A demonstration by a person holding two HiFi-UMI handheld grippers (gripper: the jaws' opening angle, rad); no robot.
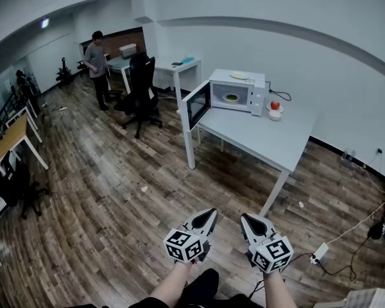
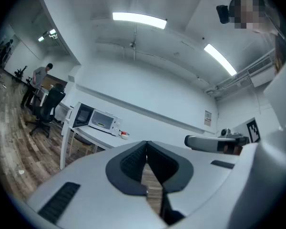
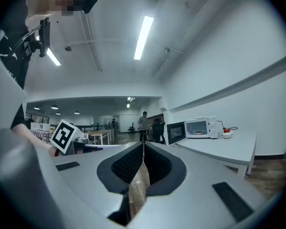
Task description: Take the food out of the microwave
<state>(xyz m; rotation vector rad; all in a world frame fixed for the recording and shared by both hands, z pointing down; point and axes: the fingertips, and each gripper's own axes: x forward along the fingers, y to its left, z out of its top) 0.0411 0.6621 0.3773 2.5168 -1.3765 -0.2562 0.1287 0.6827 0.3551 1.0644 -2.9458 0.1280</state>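
Holding both grippers side by side above the wood floor (image 1: 115,191), well apart from the table, we list what shows.

- Left gripper (image 1: 209,213): jaws closed tip to tip, nothing between them.
- Right gripper (image 1: 245,219): jaws likewise together and empty.
- White table (image 1: 276,143): carries the microwave (image 1: 240,88) at its far end.
- Microwave door (image 1: 197,105): swung open to the left.
- Food (image 1: 231,97): a plate of something green (too small for us to name), lying inside the open microwave.
- Second plate (image 1: 239,75): on the microwave's top.
- White cup (image 1: 275,110) with a red thing on it: just right of the microwave.
- Person (image 1: 97,59) and black office chair (image 1: 141,88): far back, left.
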